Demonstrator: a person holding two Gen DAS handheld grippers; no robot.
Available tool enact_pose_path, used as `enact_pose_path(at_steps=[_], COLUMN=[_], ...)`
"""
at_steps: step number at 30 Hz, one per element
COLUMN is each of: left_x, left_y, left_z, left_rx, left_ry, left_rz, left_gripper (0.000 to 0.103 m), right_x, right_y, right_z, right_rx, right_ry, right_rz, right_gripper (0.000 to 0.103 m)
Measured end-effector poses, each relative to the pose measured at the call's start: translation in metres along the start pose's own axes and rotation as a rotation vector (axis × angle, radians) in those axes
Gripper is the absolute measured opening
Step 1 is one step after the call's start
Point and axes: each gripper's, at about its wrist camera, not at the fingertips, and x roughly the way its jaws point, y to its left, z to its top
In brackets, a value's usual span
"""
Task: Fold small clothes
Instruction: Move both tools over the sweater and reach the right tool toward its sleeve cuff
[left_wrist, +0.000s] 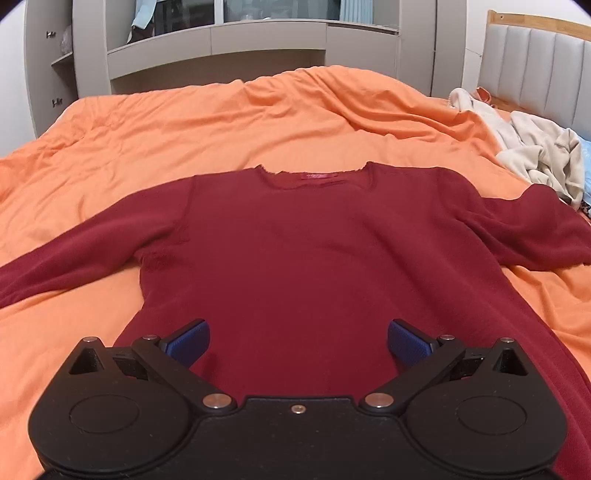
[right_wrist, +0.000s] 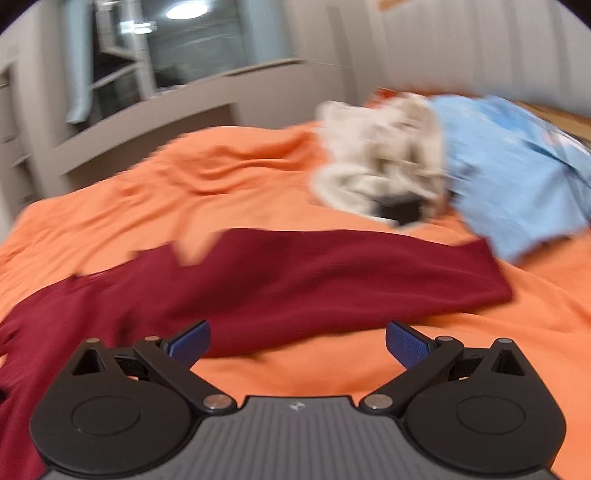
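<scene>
A dark red long-sleeved top (left_wrist: 295, 243) lies flat on the orange bedcover (left_wrist: 184, 125), neck at the far side, both sleeves spread out. My left gripper (left_wrist: 298, 341) is open and empty above the top's lower middle. In the blurred right wrist view the top's right sleeve (right_wrist: 332, 269) stretches across the bedcover (right_wrist: 480, 350). My right gripper (right_wrist: 297, 341) is open and empty, its left fingertip over the sleeve's near edge, its right fingertip over bare bedcover.
A heap of cream clothes (left_wrist: 535, 151) lies at the far right of the bed, also in the right wrist view (right_wrist: 384, 155), next to a light blue garment (right_wrist: 517, 166). A grey shelf unit (left_wrist: 236, 40) stands behind the bed. A padded headboard (left_wrist: 535, 62) is at the right.
</scene>
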Motion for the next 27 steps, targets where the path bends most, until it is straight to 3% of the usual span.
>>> enact_pose_path(at_steps=[3,10,18,20,24,27], left_x=[0.0,0.004,0.007,0.008,0.009,0.009], left_y=[0.005,0.011,0.005,0.003,0.002,0.002], left_z=[-0.003,-0.007,-0.01,-0.01,-0.011,-0.011], left_rx=[-0.02,-0.048,-0.021,-0.012,-0.007,-0.006], left_ry=[0.006,0.036,0.046,0.047,0.048,0.051], left_rz=[-0.007,0.004,0.023,0.028,0.031,0.031], left_gripper=[0.103,0.102,0.102,0.103,0.103,0.103], right_x=[0.011,0.025,0.038,0.044,0.056,0.059], right_y=[-0.022,-0.076,-0.104,-0.109,-0.111,-0.105], right_z=[0.0,0.003,0.003,0.003,0.002,0.005], right_rx=[0.075,0.365,0.471,0.478,0.455,0.41], right_ry=[0.015,-0.019,-0.076,-0.08,-0.07,-0.077], right_rz=[-0.073,-0.116,-0.241,-0.274,-0.326,-0.36], right_gripper=[0.103,0.103,0.093,0.084,0.075,0.045])
